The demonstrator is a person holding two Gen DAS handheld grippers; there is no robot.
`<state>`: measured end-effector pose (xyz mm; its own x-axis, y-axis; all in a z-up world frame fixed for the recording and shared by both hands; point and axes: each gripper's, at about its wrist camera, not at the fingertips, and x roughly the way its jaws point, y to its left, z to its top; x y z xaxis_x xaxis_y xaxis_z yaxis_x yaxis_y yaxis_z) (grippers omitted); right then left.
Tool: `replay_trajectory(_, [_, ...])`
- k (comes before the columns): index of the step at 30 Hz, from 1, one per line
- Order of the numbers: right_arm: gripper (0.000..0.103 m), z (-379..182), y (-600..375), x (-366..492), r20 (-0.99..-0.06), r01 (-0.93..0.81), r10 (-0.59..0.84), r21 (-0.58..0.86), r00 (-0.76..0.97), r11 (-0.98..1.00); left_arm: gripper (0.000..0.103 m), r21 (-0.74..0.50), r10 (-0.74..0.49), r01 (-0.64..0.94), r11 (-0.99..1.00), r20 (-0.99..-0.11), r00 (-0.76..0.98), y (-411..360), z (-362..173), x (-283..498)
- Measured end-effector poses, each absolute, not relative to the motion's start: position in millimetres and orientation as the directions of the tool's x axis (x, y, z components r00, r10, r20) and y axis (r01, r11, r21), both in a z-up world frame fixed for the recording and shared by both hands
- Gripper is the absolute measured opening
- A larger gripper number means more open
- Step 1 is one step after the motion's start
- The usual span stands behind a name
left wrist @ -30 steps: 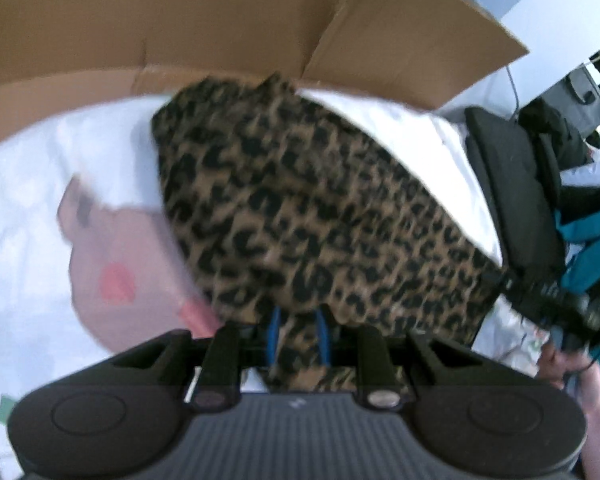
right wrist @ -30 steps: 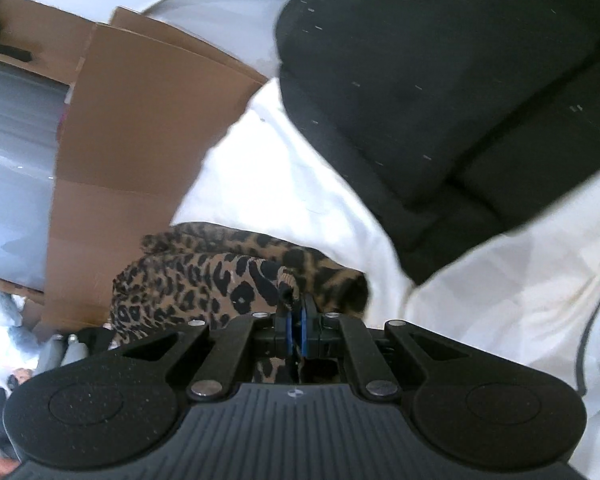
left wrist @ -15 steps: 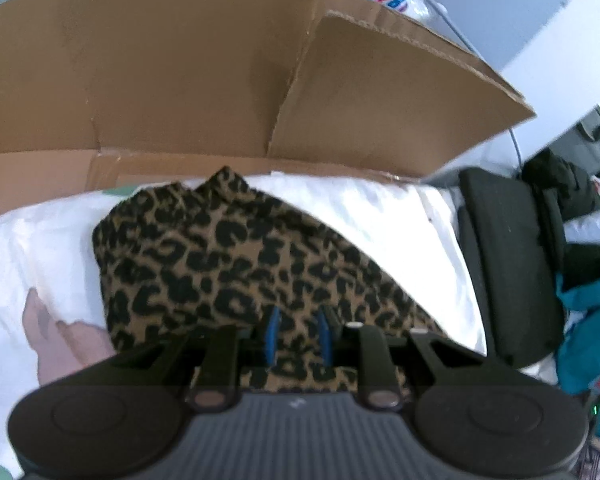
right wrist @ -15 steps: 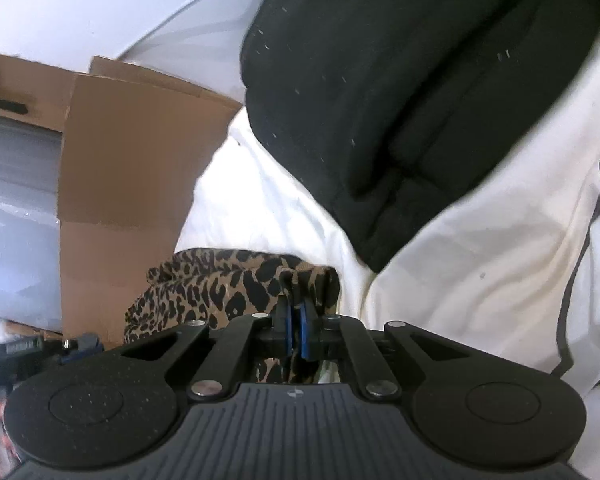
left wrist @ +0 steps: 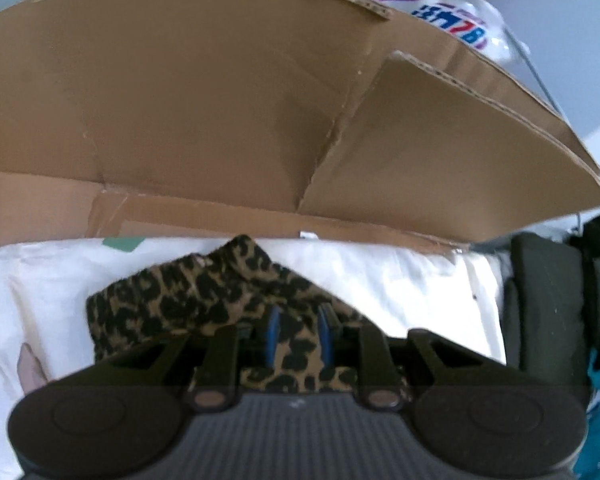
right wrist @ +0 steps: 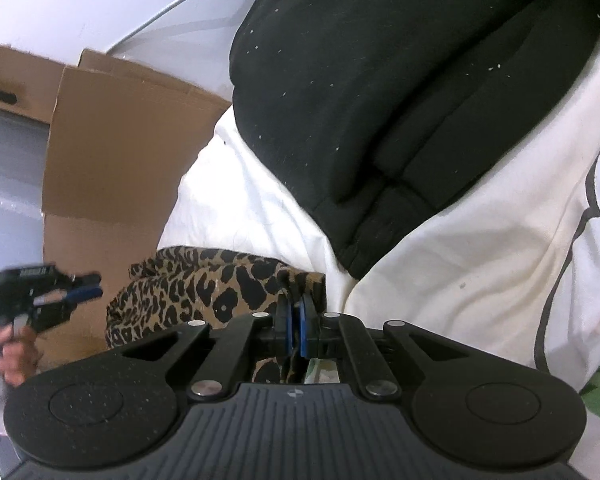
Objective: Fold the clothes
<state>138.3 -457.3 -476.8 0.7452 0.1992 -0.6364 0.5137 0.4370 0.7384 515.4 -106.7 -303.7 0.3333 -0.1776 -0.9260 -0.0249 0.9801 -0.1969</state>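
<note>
Right tongs: blue pads pressed almost together, clamped on an edge of the leopard-print garment; cloth bunches right at the pinch. Left tongs: pads stand apart with leopard cloth running between them. Can't tell from this view whether they bite or just straddle it. In the right wrist view the left tongs show at far left with pads near together, blurred, so no verdict there either.

Garment sits on the white bed sheet, bunched in a low mound, one end peaked toward the cardboard box behind it. Black padded garment lies just beside on the right, apart from the leopard piece.

Handling, my read: light, thin, fully limp cloth with no stiffness, so it sags from any single hold and drags along the sheet. Not fragile. Slip risk is low with a pinch on doubled fabric, higher on a single layer. Best holds are two corners or a hem edge, spread wide, so the span stays taut. Whether this mound is a fold in progress or a loose heap, can't tell.
</note>
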Motion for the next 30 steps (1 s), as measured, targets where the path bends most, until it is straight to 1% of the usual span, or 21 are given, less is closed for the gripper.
replay_trajectory(6, [0.002,-475.9,-458.4,139.7,-0.644,0.512,0.209,0.732,0.736,0.45,0.022,-0.172,-0.145,-0.071,0.983,-0.947,0.286,-118.8,-325.8,533.1])
replay_trajectory(9, [0.003,-476.7,-458.9,140.3,-0.646,0.508,0.213,0.728,0.733,0.46,0.026,-0.11,-0.079,-0.117,0.987,-0.967,0.243,-118.7,-343.3,536.1])
replay_trajectory(12, [0.003,-476.7,-459.3,140.2,-0.646,0.504,0.218,0.728,0.732,0.465,0.027,-0.113,-0.073,-0.181,0.977,-0.973,0.218,-109.5,-358.5,535.2])
replay_trajectory(14, [0.003,-477.0,-459.5,140.1,-0.645,0.502,0.22,0.729,0.732,0.466,0.029,-0.129,-0.084,-0.207,0.97,-0.974,0.211,-104.3,-364.8,532.3])
replay_trajectory(16, [0.004,-477.1,-459.7,140.2,-0.646,0.498,0.225,0.727,0.73,0.472,0.035,-0.144,-0.096,-0.233,0.962,-0.974,0.204,-99.0,-371.1,529.4])
replay_trajectory(21, [0.005,-477.0,-460.6,140.7,-0.645,0.493,0.232,0.727,0.728,0.478,0.048,-0.149,-0.1,-0.222,0.964,-0.971,0.218,-102.6,-372.3,527.8])
replay_trajectory(22, [0.005,-477.1,-460.5,140.8,-0.645,0.493,0.232,0.727,0.728,0.478,0.049,-0.147,-0.097,-0.225,0.963,-0.971,0.218,-103.5,-372.9,528.0])
replay_trajectory(23, [0.005,-477.2,-460.7,140.7,-0.645,0.492,0.232,0.727,0.728,0.479,0.049,-0.142,-0.092,-0.232,0.962,-0.973,0.214,-104.0,-373.9,528.8])
replay_trajectory(26, [0.005,-477.1,-461.1,140.8,-0.645,0.489,0.234,0.726,0.727,0.483,0.043,-0.117,-0.069,-0.251,0.961,-0.979,0.19,-104.6,-376.6,532.7])
replay_trajectory(28, [0.005,-477.0,-461.3,140.8,-0.645,0.487,0.235,0.726,0.727,0.486,0.034,-0.108,-0.06,-0.275,0.955,-0.982,0.177,-101.6,-376.6,534.3])
replay_trajectory(30, [0.005,-476.6,-461.3,140.8,-0.646,0.485,0.236,0.724,0.726,0.49,0.028,-0.11,-0.06,-0.312,0.944,-0.984,0.165,-95.4,-375.5,534.1])
